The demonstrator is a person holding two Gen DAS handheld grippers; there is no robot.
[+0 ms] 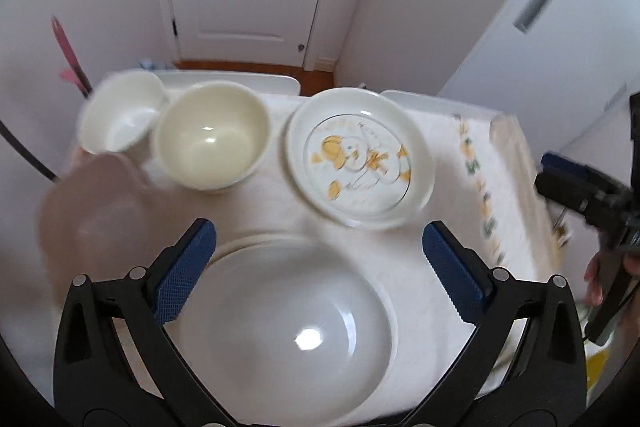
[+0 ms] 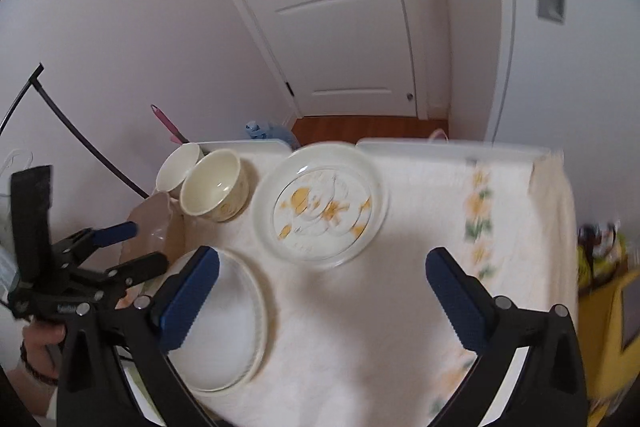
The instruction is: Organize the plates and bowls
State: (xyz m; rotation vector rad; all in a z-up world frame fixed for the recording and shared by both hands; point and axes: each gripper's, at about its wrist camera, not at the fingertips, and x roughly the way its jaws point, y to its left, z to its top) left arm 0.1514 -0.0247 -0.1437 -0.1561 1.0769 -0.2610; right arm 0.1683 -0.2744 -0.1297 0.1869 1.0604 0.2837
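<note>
On the bench (image 2: 360, 307), covered by a cream cloth with a yellow flower border, the left tool (image 1: 319, 267) hangs released, its blue pads spread wide above a large white bowl (image 1: 288, 327) that sits on a white plate at the near edge. In the right wrist view this same tool (image 2: 132, 247) shows at the left, jaws apart, gripping nothing. The right tool (image 2: 322, 287) is likewise released, hovering over bare cloth with nothing between its pads. A duck-pattern plate (image 1: 360, 157) lies near the bench middle, well apart from both tools. Behind on the left stand a cream bowl (image 1: 212, 139) and a white bowl (image 1: 120, 115), just beside each other; a pale pink bowl (image 1: 92, 207) lies blurred at the left edge
</note>
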